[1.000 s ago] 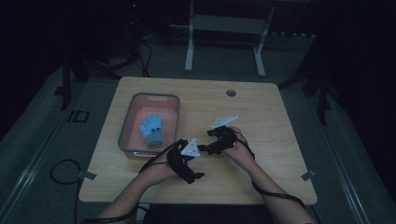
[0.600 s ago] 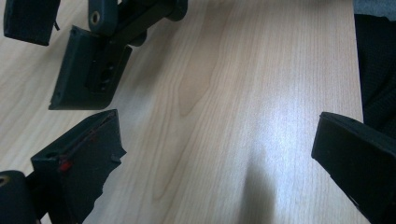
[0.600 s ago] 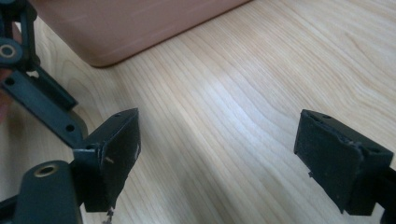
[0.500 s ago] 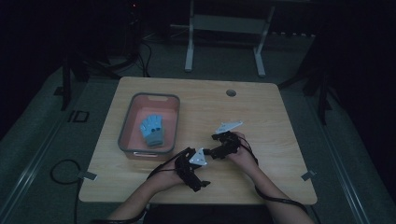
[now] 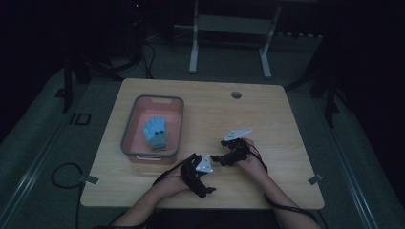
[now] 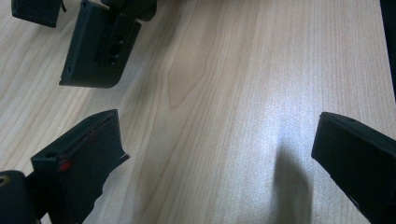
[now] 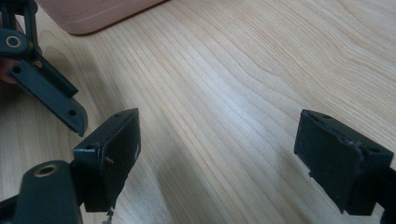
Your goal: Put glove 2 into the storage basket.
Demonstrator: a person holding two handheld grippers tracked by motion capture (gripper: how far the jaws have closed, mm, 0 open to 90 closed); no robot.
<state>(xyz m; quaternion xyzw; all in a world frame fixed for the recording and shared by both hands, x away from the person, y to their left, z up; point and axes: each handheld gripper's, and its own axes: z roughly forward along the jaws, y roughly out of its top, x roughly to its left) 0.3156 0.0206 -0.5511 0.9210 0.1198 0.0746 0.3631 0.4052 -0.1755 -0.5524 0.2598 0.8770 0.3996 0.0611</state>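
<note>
A blue glove [image 5: 155, 133] lies inside a pink bin [image 5: 131, 125] on the left half of the wooden table [image 5: 248, 114]. Both grippers hover low over bare wood near the table's front, right of the bin and close together. My left gripper [image 5: 202, 167] [image 6: 215, 149] is open, its jaws spread wide with nothing between them. The right gripper [image 5: 225, 156] [image 7: 219, 149] is open too, over empty tabletop. In the left gripper view, a jaw of the right gripper [image 6: 98, 46] sits at the upper left. In the right gripper view, part of the left gripper [image 7: 46, 88] sits at the left.
A small round hole [image 5: 236, 95] lies near the table's far edge. The bin's corner [image 7: 93, 14] shows at the top of the right gripper view. Cables trail from both grippers off the front edge. The floor around is dark, with a metal stand [image 5: 229, 24] behind.
Both hands have drawn back toward the table's front edge, and the grippers now sit lower and closer to the person. The glove and bin have not moved.
</note>
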